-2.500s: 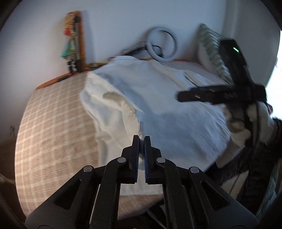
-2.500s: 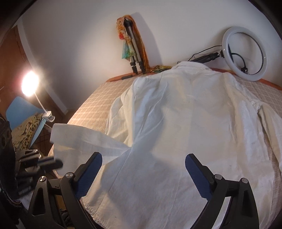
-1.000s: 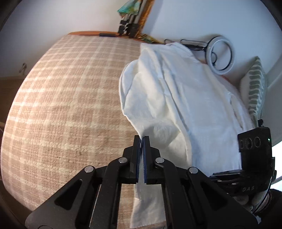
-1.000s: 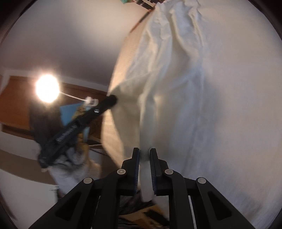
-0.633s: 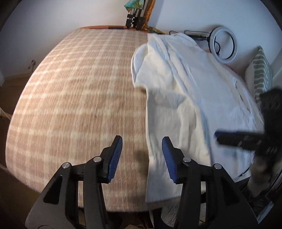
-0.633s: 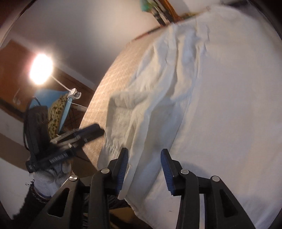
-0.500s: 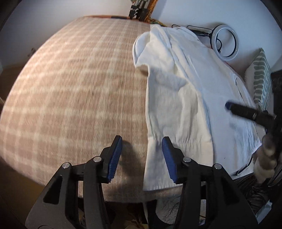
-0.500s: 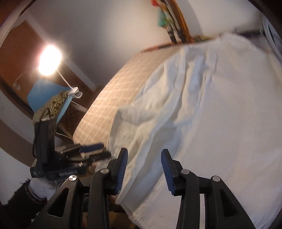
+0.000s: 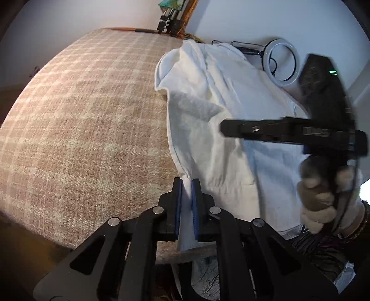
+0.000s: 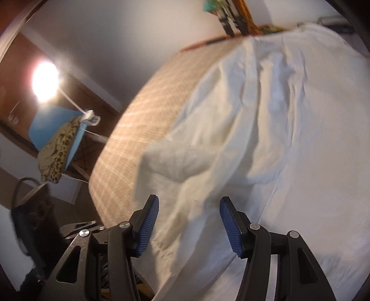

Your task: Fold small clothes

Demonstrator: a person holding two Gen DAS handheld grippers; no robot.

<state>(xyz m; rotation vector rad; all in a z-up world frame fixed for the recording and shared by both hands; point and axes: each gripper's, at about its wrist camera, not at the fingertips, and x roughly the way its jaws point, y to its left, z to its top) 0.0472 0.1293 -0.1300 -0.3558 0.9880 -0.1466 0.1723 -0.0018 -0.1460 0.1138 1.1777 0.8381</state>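
Observation:
A white shirt point(image 9: 222, 111) lies spread on a bed with a tan checked cover point(image 9: 81, 120). Its left side is folded in over the body. My left gripper point(image 9: 186, 185) is shut on the shirt's lower left hem edge at the bed's near edge. My right gripper point(image 10: 189, 209) is open and empty, hovering over the shirt point(image 10: 289, 139) near its folded sleeve. It also shows in the left wrist view point(image 9: 277, 132), held by a gloved hand above the shirt's middle.
A ring light point(image 9: 283, 62) leans on the wall behind the shirt. A tripod with colourful cloth point(image 9: 173, 16) stands at the bed's far side. A lamp point(image 10: 45, 78) and a blue chair with patterned cloth point(image 10: 57, 141) stand left of the bed.
My left gripper was open half a second ago and has now shut on the shirt's hem. My right gripper let go earlier, opened wider and rose above the shirt.

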